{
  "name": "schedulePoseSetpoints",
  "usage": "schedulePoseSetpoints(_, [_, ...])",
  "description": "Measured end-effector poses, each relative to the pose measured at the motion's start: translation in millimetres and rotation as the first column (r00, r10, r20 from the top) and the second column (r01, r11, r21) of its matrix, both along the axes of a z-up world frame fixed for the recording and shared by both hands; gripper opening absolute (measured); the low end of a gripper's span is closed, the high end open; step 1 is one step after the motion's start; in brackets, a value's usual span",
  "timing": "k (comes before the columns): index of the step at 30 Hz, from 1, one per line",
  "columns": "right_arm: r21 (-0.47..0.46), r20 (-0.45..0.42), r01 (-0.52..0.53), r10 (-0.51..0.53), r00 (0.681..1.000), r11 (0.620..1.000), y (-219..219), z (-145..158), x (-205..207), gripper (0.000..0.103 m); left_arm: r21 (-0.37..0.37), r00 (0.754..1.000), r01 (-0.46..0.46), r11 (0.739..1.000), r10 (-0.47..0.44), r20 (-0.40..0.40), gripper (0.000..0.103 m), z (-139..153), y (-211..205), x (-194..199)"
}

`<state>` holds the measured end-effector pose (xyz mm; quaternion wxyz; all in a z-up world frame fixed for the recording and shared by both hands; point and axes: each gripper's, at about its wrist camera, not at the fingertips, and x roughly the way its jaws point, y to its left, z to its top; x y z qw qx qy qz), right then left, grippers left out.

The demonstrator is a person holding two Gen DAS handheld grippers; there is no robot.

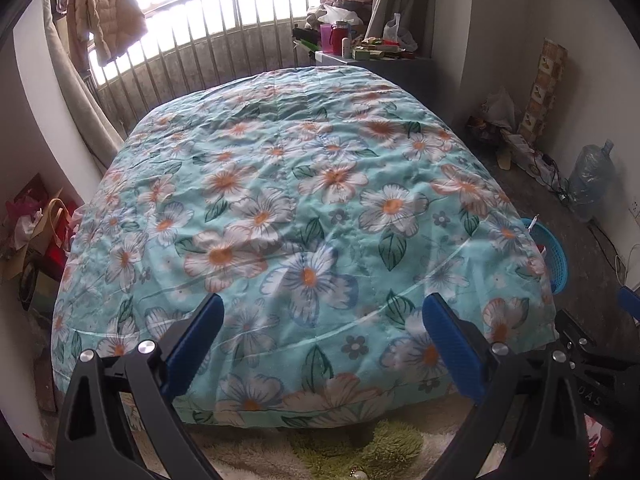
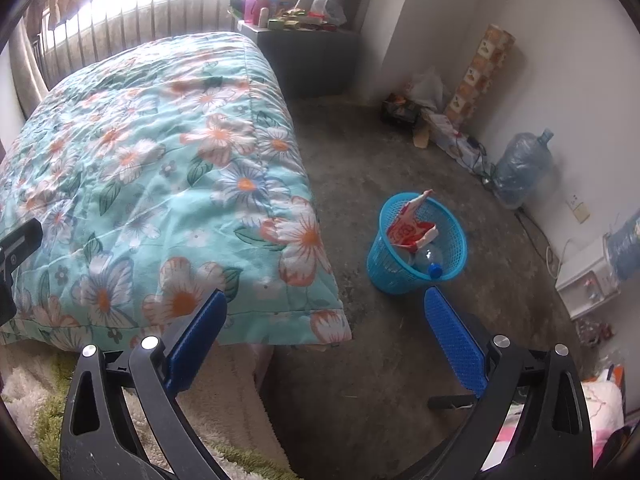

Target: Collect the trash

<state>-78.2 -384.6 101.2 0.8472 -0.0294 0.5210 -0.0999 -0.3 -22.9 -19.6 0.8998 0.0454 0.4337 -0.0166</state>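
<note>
My left gripper has its jaws wide apart with nothing between them; ahead of them lies only the quilt, bare of litter. My right gripper is also spread and empty. The basket stands on the floor just beyond the tip of the right jaw, beside the quilt's corner. Inside it I see a red-and-white wrapper and a bottle with a blue cap.
</note>
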Motion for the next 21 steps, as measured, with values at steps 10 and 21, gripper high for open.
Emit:
schedulePoseSetpoints(10, [-0.018, 0.004, 0.000, 0.000, 1.000, 1.000, -1.0, 0.2, 1.8, 0.095, 0.003, 0.999, 0.036, 0.999, -0.036, -0.004, 0.097, -0.6, -7.0, -2.3])
schedulePoseSetpoints(21, [-0.030, 0.011, 0.019, -0.018, 1.000, 0.999, -9.7, 3.4, 4.1, 0.095, -0.005, 0.999, 0.044, 0.999, -0.044, -0.002, 0.097, 0.0, -7.2, -3.5])
